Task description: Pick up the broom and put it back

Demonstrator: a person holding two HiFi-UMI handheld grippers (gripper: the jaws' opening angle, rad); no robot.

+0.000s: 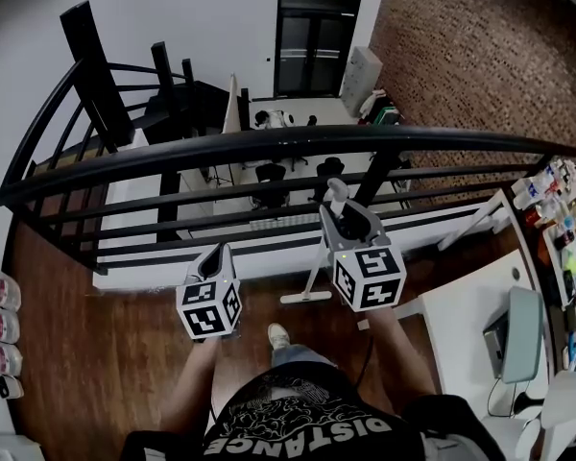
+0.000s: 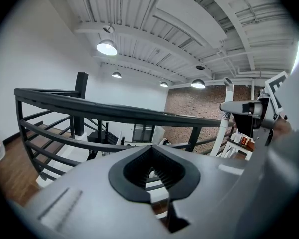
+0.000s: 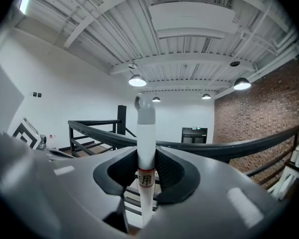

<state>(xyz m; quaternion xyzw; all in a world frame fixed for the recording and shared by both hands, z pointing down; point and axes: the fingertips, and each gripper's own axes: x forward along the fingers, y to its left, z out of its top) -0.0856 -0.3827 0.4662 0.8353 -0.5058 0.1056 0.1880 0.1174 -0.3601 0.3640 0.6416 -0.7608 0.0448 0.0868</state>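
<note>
The broom has a white handle (image 1: 319,265) and a flat white head (image 1: 306,297) that hangs just above the wooden floor in front of the black railing. My right gripper (image 1: 347,221) is shut on the upper handle, and the grey cap end sticks up beyond the jaws. In the right gripper view the handle (image 3: 146,133) runs upright between the pads of the right gripper (image 3: 146,159). My left gripper (image 1: 218,254) is held lower and to the left, shut with nothing in it (image 2: 150,156). From the left gripper view the broom handle (image 2: 223,121) stands off to the right.
A curved black railing (image 1: 269,147) runs across in front, with a drop to a lower floor behind it. A white desk (image 1: 456,325) with a monitor (image 1: 523,334) is at the right. Bottles (image 1: 5,320) line the left wall. The person's foot (image 1: 279,335) is below the broom head.
</note>
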